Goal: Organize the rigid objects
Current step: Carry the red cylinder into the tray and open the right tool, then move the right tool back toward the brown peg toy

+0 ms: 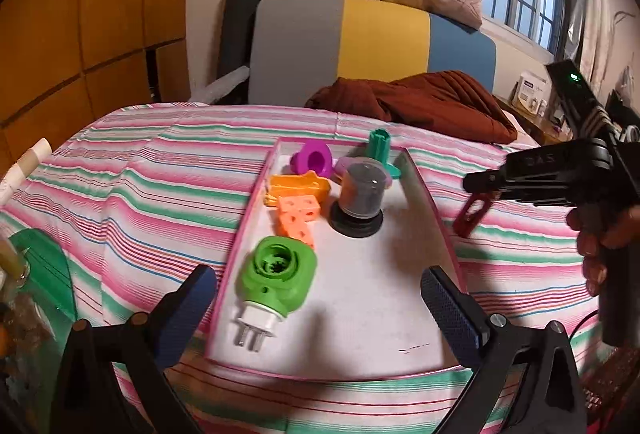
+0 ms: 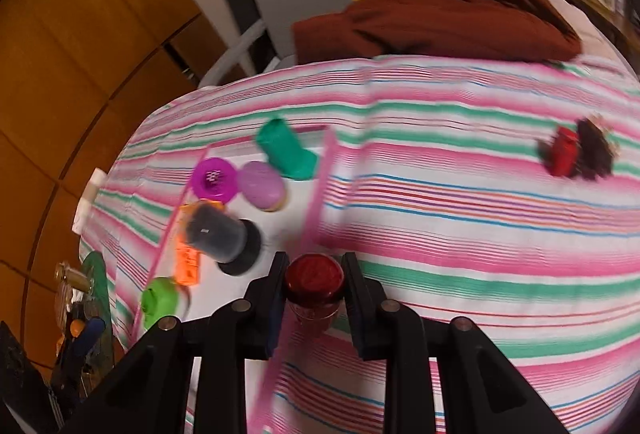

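A white tray with a pink rim (image 1: 434, 206) lies on the striped cloth. It holds a green plug-in device (image 1: 276, 274), orange blocks (image 1: 298, 214), a magenta funnel (image 1: 312, 160), a teal piece (image 1: 380, 146) and a dark jar on a black base (image 1: 360, 198). My left gripper (image 1: 324, 306) is open over the tray's near end, with nothing between its blue pads. My right gripper (image 2: 314, 274) is shut on a small red-capped jar (image 2: 314, 276), just right of the tray's rim (image 2: 320, 178). In the left wrist view, the right gripper (image 1: 480, 190) hangs that red jar (image 1: 472, 212) beside the tray.
A brown cloth (image 1: 420, 102) is heaped at the table's far side before a grey, yellow and blue panel (image 1: 372, 42). A red and dark object (image 2: 572, 152) lies on the cloth at far right. A green clear item (image 1: 44, 266) and clutter sit at the left edge. A person's hand (image 1: 600, 246) holds the right gripper.
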The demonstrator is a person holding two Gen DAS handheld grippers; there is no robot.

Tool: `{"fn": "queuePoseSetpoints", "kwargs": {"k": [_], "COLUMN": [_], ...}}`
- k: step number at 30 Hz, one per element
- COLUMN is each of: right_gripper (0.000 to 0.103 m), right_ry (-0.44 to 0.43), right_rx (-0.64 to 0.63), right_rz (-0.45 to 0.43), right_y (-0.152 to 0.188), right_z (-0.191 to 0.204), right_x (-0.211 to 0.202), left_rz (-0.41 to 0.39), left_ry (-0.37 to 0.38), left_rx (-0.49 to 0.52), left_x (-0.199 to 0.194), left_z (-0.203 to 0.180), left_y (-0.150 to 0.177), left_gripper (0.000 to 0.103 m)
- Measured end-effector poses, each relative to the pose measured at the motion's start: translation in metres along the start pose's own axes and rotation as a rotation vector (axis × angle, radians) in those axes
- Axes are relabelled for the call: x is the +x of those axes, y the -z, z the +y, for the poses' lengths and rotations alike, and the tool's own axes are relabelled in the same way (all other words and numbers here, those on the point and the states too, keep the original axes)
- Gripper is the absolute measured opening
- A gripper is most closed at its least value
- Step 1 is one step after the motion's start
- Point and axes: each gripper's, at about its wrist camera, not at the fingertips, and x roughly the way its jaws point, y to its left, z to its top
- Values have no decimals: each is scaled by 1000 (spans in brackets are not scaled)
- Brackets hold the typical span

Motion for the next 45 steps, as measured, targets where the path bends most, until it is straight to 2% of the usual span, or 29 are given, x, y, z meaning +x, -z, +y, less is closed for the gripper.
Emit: {"fn": "queuePoseSetpoints", "kwargs": {"k": [3, 6, 9, 14, 20, 24, 27, 31, 42, 45], "right_gripper": [26, 26, 25, 26, 26, 30, 30, 30, 30, 30], "right_ry": [37, 10, 21, 84, 111, 102, 77, 66, 57, 77], "right_rx": [-45, -31, -52, -93, -55, -10, 37, 66, 109, 109], "right_rz": [-13, -3, 1, 26, 23, -14, -68, -91, -44, -27], "right_y": [-4, -9, -12, -15, -18, -28, -34, -34, -4, 4], "right_z": [20, 29, 40, 51, 43, 32, 22, 12, -16, -21], "right_x": [8, 17, 24, 44, 55, 54, 42, 31, 26, 29], "left_rz": [-7, -5, 1, 3, 2, 18, 14, 18, 34, 39], "left_ry": [-10, -9, -12, -12, -22, -21, -25, -22, -12, -9], "left_rx": [-4, -15, -29, -54, -68, -80, -66, -58, -30, -24], "left_x": [-3, -4, -3, -2, -3, -1, -2, 0, 3, 3], "left_z": [6, 11, 17, 23, 28, 29, 26, 23, 12, 10], "left_y": [1, 3, 6, 6, 7, 8, 8, 8, 11, 12], "left_gripper": [103, 103, 103, 103, 103, 103, 103, 103, 103, 103]}}
